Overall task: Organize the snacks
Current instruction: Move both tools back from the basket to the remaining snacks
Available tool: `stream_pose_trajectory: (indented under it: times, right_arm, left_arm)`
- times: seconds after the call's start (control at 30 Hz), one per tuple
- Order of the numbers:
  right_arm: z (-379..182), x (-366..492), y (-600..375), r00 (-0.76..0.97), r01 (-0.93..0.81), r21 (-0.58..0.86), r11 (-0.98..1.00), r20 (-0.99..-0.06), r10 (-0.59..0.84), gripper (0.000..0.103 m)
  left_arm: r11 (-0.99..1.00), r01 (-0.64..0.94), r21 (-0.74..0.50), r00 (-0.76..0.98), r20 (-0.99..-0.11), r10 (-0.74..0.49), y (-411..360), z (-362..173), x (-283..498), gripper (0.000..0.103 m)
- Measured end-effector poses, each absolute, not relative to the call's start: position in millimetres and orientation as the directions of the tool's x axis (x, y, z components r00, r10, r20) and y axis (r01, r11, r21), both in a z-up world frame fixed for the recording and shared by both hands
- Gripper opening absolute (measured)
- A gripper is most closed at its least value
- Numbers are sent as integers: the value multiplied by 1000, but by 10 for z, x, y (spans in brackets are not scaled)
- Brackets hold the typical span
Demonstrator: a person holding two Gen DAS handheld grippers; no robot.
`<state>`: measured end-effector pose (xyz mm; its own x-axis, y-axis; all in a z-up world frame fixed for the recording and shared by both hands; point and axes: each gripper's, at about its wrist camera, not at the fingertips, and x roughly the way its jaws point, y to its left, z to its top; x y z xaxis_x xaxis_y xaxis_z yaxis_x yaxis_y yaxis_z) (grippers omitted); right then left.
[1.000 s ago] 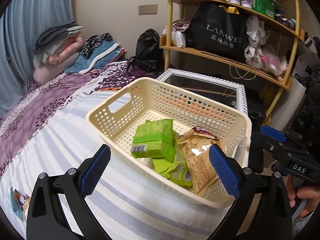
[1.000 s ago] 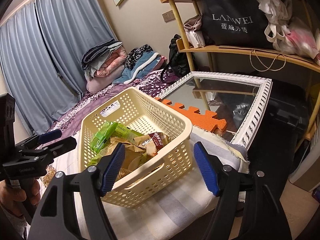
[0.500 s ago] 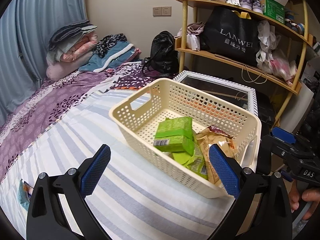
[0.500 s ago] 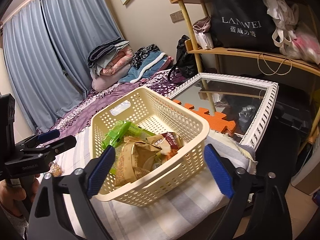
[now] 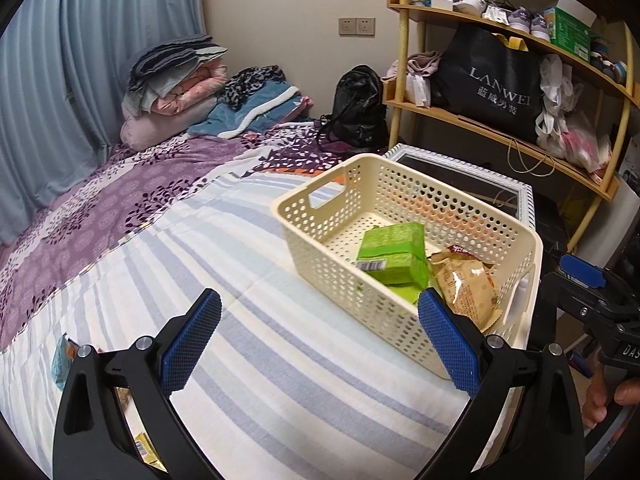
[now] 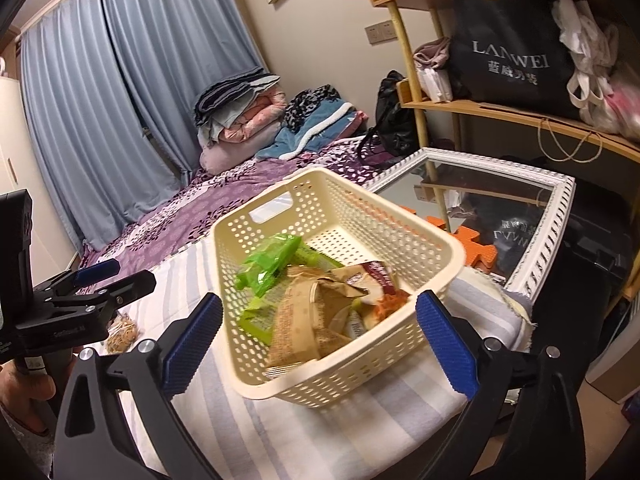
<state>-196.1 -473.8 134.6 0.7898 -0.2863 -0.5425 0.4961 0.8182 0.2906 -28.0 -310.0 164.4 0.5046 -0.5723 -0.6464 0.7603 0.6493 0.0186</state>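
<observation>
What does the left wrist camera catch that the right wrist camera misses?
Only the left wrist view shows loose snack packets on the striped bedsheet, low at its left edge. Only the right wrist view shows the orange foam mat plainly, and a packet of brown snacks beside the left gripper. Both show the cream basket holding green packets and brown packets, plus the white-framed mirror.

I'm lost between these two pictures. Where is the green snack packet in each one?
Left wrist view: the green snack packet lies inside the cream basket, right of centre, beside a brown packet.
Right wrist view: the green snack packet shows in the middle of the picture, at the basket's left side.
Shared landmark: the black shopping bag on the wooden shelf, upper right in both.
</observation>
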Motion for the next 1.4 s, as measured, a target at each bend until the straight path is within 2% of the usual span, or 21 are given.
stream_pose_trajectory:
  times: [0.67,1.1,1.4]
  right_arm:
    - [1354,-1367,-3798,812,293,258,921,-575,-98,96]
    - [1032,-963,-2914,740,94,265,960,-663,111,96]
    - [768,-585,-2331,657,-27,209,978,-733,175,96]
  left_arm:
    - [810,584,-43,595,-656,-464,-1892,1560,171,100]
    - [915,398,-74,647,-684,-337,-796,1421,354,100]
    - [960,254,-117,658,-707,-260,-72,1282,382,100]
